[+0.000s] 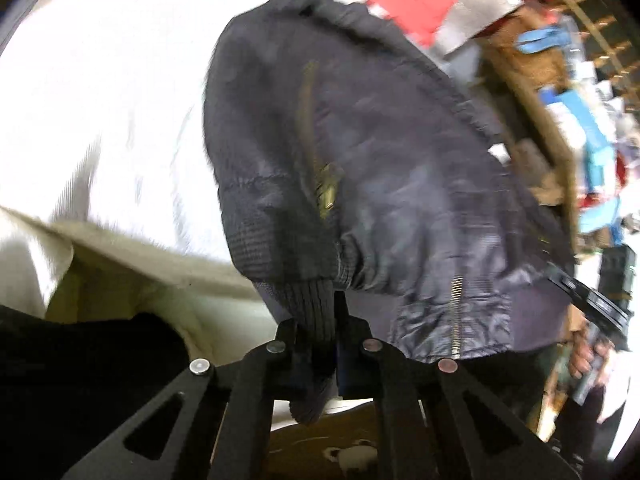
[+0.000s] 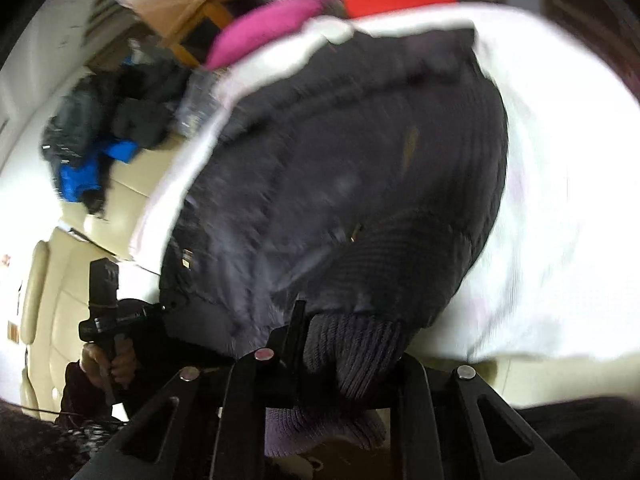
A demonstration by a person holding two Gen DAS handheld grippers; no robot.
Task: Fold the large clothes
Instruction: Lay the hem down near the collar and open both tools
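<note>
On white sheet (image 1: pixel 100 100), dark jacket (image 1: pixel 360 140) hem faces tools.

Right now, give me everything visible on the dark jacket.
The dark jacket is navy-black, with a slightly shiny shell, ribbed knit hem and cuffs, and brass-coloured zippers. It lies rumpled on a white sheet, its near edge lifted. The left gripper is shut on one ribbed part and the right gripper on another. Both views are motion-blurred.

Dark jacket (image 1: pixel 360 152) close before both jaws
</note>
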